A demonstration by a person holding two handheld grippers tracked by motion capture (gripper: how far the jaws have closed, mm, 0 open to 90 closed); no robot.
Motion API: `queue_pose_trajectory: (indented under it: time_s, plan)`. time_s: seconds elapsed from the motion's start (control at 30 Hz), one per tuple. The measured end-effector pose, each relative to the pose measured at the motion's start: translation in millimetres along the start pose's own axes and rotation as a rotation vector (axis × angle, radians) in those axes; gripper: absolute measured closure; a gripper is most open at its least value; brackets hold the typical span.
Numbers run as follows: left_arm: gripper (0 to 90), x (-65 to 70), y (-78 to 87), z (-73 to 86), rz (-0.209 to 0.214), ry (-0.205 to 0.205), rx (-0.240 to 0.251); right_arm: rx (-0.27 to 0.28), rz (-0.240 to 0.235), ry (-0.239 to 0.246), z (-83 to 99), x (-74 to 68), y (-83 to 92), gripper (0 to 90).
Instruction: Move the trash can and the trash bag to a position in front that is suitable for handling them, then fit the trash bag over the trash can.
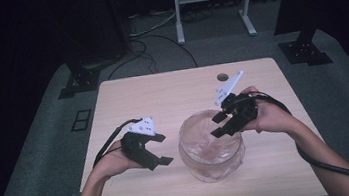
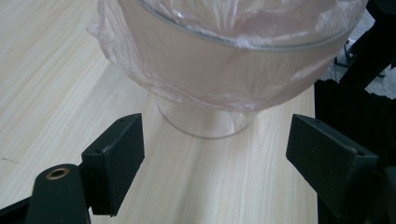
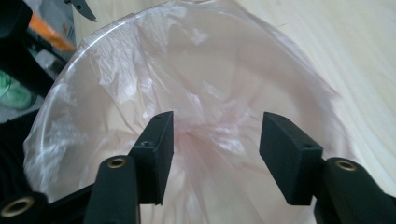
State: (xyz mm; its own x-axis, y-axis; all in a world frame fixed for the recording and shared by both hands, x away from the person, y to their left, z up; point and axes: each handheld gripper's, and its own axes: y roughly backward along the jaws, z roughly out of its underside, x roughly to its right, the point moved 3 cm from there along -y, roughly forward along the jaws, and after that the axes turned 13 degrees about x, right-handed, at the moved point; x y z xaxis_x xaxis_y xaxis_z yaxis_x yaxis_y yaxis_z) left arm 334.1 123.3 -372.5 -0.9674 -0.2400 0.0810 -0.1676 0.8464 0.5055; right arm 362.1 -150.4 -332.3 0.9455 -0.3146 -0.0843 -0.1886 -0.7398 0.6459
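Note:
A clear glass bowl point(image 1: 211, 149) lined with a thin pinkish plastic bag point(image 3: 196, 93) stands on the wooden table point(image 1: 162, 99), right of centre near the front. The bag's edge is folded over the rim point(image 2: 224, 39). My right gripper point(image 1: 219, 124) hovers over the bowl's right rim, pointing down into it, jaws open with nothing between them point(image 3: 215, 154). My left gripper point(image 1: 164, 149) stands open just left of the bowl, level with its foot point(image 2: 205, 123), apart from it.
A small dark round hole point(image 1: 222, 77) lies in the table's far side. Beyond the table are a white stand point(image 1: 211, 3), black stands point(image 1: 79, 74) and cables on the grey floor. Bare tabletop spreads behind the bowl and at the far left.

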Motion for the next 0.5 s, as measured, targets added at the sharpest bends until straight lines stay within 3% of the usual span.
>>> queue_pose_trajectory:
  time_s: [0.27, 0.5]
  plan:
    - [15.4, -3.1, -1.3, 0.3, -0.02, 0.032, 0.003, 0.12, 0.046, -0.029, 16.7, 6.7, 41.5, 37.3]
    - [15.4, -3.3, -4.0, -8.2, -0.031, 0.018, 0.005, 0.18, 0.095, -0.065, 34.8, 13.3, 62.8, 34.2]
